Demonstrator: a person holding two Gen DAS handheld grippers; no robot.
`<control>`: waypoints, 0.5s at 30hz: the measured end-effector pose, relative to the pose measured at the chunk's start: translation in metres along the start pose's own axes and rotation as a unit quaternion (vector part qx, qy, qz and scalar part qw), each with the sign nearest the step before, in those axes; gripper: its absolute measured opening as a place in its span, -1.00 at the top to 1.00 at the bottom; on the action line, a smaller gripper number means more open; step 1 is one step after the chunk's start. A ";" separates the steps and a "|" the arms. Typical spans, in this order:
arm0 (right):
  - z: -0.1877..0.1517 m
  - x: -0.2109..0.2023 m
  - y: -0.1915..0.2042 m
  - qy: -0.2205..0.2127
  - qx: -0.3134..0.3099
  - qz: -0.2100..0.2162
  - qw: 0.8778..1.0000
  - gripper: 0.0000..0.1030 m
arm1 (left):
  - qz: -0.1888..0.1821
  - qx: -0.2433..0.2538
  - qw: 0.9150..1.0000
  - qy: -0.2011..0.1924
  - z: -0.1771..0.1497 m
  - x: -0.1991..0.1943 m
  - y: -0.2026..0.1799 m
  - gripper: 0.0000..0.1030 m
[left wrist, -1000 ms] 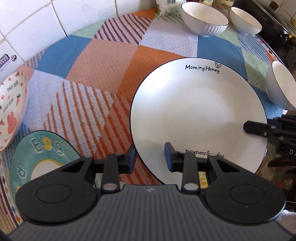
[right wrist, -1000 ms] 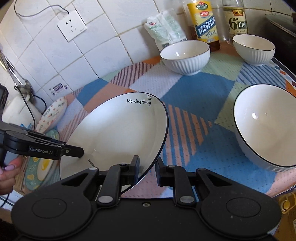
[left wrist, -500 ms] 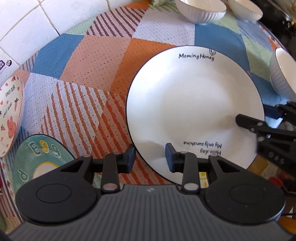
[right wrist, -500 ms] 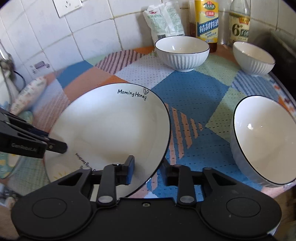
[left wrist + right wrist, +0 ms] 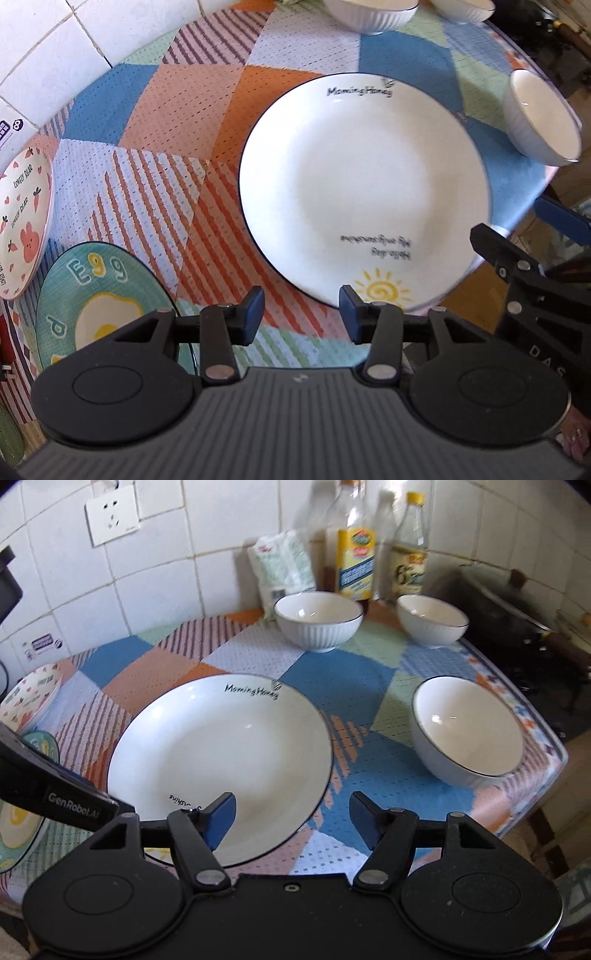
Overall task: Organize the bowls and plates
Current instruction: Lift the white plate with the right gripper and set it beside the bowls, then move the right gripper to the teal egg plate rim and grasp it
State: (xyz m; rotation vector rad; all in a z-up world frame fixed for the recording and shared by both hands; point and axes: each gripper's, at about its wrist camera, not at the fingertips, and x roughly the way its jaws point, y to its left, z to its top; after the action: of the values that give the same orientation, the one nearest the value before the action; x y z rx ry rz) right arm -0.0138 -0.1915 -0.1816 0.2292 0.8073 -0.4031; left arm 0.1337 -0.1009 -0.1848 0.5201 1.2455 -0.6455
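A large white plate (image 5: 221, 746) with a thin dark rim, lettered "Morning Honey" on its far edge and bearing a small yellow sun on its near edge, lies flat on the desk (image 5: 354, 686), which is covered in a patchwork cloth of blue, orange and striped panels. The left gripper (image 5: 302, 314) hangs over the plate's near rim, its jaws opening and nothing pressed between them; one blue pad sits above the rim by the sun, the other over the striped cloth. The right gripper (image 5: 291, 818) is likewise released and opening wide, its left pad above the plate's near-right edge and its right pad over bare cloth (neither pad touches the plate).

To the plate's right, near the desk's edge, stands a white ribbed bowl (image 5: 467, 731). Two more white bowls, a larger one (image 5: 318, 622) and a smaller one (image 5: 432, 622), stand apart at the back, in front of a white packet (image 5: 282, 568) and two bottles (image 5: 356, 557) set against the tiled wall (image 5: 166, 576). At the left edge of the desk lie a teal plate (image 5: 99, 310) printed with a fried egg and, just beyond it, a pale dish (image 5: 24, 225) with a pink rabbit pattern.
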 end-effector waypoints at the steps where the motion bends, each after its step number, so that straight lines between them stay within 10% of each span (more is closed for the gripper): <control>1: -0.001 -0.006 0.000 -0.005 0.006 -0.001 1.000 -0.41 | 0.001 0.007 1.000 -0.004 -0.003 -0.005 -0.001 0.16; 15: -0.009 -0.088 0.064 -0.081 -0.062 0.049 0.993 -0.42 | 0.030 0.018 0.999 -0.007 -0.063 -0.070 0.057 0.02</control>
State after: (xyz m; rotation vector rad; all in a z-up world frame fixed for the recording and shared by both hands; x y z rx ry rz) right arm -0.0464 -0.1081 -0.1194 0.1173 0.6554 -0.2731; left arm 0.1167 -0.0056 -0.1321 0.5795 1.2023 -0.6203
